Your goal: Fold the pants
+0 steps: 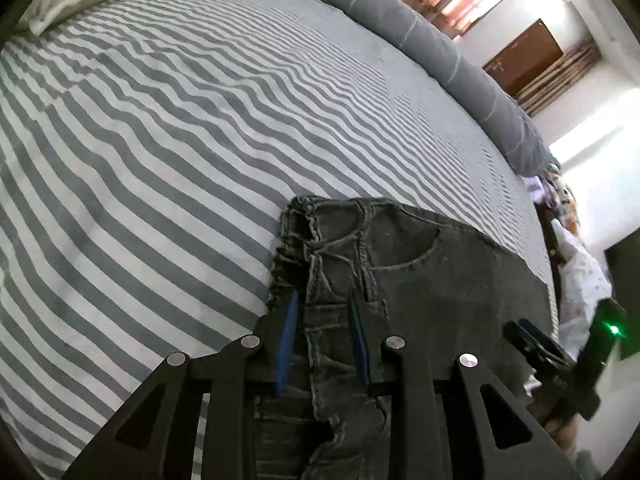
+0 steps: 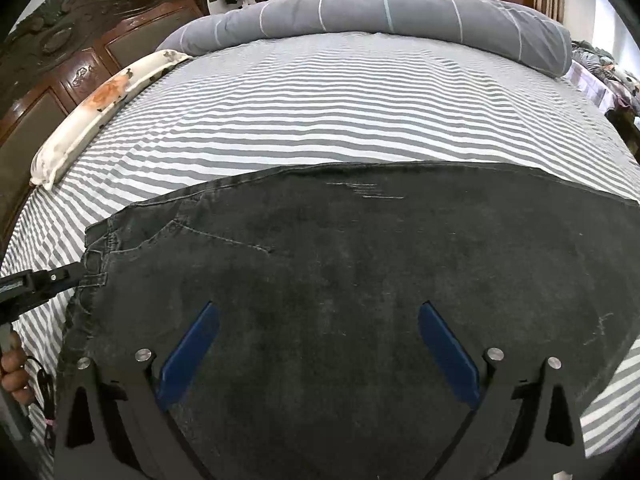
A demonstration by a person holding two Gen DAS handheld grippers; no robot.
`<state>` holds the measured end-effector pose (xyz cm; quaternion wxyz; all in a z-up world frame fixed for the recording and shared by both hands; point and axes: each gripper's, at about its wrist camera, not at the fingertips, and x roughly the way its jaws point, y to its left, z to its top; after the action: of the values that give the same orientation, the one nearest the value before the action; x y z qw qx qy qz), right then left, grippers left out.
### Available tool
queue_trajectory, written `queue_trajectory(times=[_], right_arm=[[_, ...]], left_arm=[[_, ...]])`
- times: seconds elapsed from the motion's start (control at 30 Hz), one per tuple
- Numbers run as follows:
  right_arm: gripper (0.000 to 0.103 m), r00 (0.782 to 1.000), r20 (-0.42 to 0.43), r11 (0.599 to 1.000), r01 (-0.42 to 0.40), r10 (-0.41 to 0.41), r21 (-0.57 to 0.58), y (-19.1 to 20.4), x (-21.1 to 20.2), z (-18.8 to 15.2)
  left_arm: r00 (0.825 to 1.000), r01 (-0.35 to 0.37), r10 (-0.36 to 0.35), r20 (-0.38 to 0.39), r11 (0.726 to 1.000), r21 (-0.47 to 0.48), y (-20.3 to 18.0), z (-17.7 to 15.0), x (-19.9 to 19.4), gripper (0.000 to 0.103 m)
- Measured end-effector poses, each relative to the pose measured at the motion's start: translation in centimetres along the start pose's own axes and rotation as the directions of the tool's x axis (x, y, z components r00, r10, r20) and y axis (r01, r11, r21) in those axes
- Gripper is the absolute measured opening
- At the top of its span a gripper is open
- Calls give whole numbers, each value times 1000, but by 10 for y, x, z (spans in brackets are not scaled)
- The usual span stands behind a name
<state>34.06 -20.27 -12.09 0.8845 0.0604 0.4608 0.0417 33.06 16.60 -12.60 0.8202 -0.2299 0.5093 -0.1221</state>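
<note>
At six o'clock in the left wrist view, the left claw [image 1: 325, 332] was clamped narrow on the waistband of the dark grey pants [image 1: 400, 276], its blue pads [image 1: 287, 340] pressing a bunched strip of denim between them. The pants spread from there toward three o'clock, lying flat on the striped bed sheet [image 1: 180, 140], with a front pocket seam showing just past the grip. In the right wrist view, the right claw [image 2: 318, 348] stood wide apart over the flat expanse of the pants [image 2: 360, 264], its blue pads [image 2: 188, 352] gripping nothing, while the left claw [image 2: 60, 276] met the waistband at nine o'clock. Farther off, a rolled grey duvet [image 2: 380, 12] lay along the bed's far edge at twelve o'clock, a patterned pillow [image 2: 100, 104] rested at ten o'clock, and a carved wooden headboard [image 2: 80, 32] rose behind it.
</note>
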Motion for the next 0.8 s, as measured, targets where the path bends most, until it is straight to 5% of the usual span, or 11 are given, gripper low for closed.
queue_trajectory(times=[0.27,0.47,0.6,0.7,0.8], right_arm=[[100,1000,4,1000,-3,3,-20,-1,8,5],[100,1000,-20,990,-6,3,-142,-1,21,25],[98,999,-42,981,24,-33,-193,-7,32,38],[98,998,-53,983,30,-40,-184,-14,36,44],[98,998,-63,979,17,-30,-201,-20,38,51]], left_arm=[[1000,27,-27,10,1000,-11,-8,22,22,27],[993,113,-110,42,989,-93,-13,44,47,27],[992,104,-98,82,992,-69,-18,41,47,26],[987,110,-102,128,992,-62,-21,37,34,6],[975,140,-128,180,989,-54,-26,35,19,6]])
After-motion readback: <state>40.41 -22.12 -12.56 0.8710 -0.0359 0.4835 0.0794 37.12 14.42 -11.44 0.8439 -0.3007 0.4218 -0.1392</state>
